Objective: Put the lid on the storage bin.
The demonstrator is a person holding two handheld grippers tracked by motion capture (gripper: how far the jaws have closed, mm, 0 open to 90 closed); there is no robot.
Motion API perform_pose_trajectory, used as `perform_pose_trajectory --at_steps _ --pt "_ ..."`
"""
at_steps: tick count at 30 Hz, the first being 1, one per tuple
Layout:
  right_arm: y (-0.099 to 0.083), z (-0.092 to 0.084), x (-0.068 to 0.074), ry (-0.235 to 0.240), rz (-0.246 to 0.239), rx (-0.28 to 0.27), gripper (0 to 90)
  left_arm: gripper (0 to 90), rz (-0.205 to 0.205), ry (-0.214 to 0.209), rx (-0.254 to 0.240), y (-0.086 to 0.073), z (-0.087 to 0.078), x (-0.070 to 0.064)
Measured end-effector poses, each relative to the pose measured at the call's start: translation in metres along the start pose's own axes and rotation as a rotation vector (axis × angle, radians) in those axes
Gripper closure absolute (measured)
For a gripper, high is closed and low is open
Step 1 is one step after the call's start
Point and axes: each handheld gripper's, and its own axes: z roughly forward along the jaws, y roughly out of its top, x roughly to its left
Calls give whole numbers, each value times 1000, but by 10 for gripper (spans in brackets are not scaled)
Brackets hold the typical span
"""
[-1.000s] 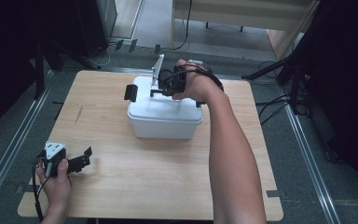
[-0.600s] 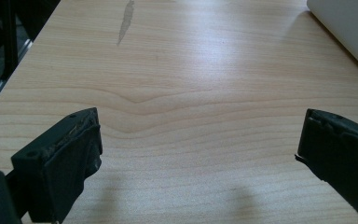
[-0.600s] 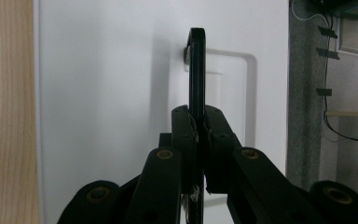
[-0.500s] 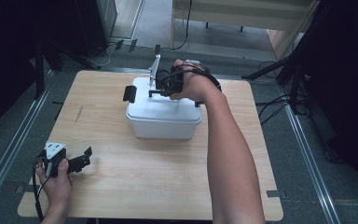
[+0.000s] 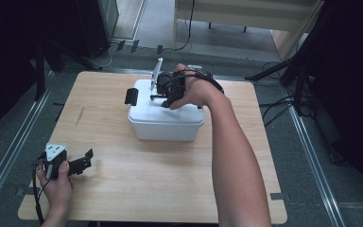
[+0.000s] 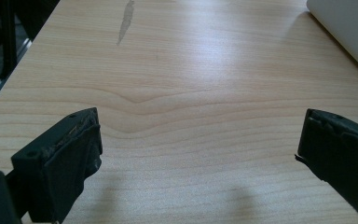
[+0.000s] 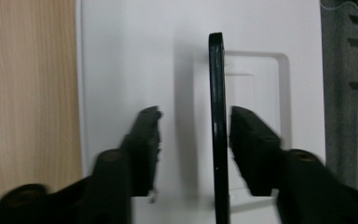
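Straddling thin black handle [image 7: 217,121]: right gripper [image 7: 193,140]

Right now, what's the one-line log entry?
right gripper: open, straddling black handle on white box | left gripper: open, idle over table

A light wooden table [image 5: 123,198] carries the things. A white lidded box [image 5: 165,124] sits near its far edge, centred.
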Motion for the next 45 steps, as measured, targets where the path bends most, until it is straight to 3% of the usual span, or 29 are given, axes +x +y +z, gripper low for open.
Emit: perform_pose_trajectory --at_steps 1,5,6,7,45 --pt "0 0 0 0 0 0 491 0 0 0 0 0 0 0" --pt "-2 -10 1 26 173 -12 144 0 1 1 2 0 0 0" --pt "-4 -12 1 48 171 0 40 0 1 1 2 0 0 0" --pt "-6 -13 3 52 160 11 0 0 3 2 4 0 0 0" --pt "-111 -48 36 -11 239 -15 0 0 5 2 -5 -1 0 -1"
